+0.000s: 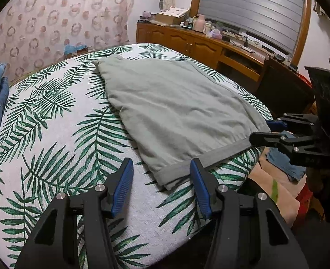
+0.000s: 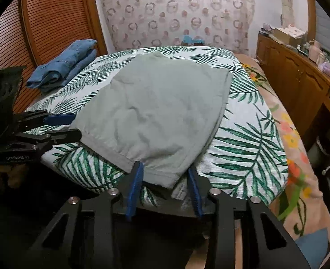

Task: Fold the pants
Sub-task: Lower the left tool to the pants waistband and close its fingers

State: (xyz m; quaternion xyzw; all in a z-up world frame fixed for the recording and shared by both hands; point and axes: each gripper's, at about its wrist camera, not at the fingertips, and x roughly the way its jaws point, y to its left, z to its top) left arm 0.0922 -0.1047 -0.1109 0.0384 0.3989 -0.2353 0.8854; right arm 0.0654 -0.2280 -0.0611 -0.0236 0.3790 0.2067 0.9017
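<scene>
Pale grey-green pants (image 1: 173, 109) lie folded in half lengthwise on a leaf-print cover (image 1: 59, 134), waistband at the near edge. My left gripper (image 1: 161, 168) is open, its jaws astride the near left corner of the waistband. My right gripper (image 2: 165, 172) is open, its jaws astride the near right corner of the pants (image 2: 153, 112). Each gripper shows in the other's view, the right gripper (image 1: 262, 131) at the waistband's right end, the left gripper (image 2: 73, 126) at the left end.
Folded blue jeans (image 2: 64, 65) lie at the far left of the cover (image 2: 250, 139). A wooden cabinet (image 1: 187, 42) with clutter stands to the right. A floral sheet (image 2: 299, 168) lies at the right beyond the cover. A patterned curtain (image 2: 176, 11) hangs behind.
</scene>
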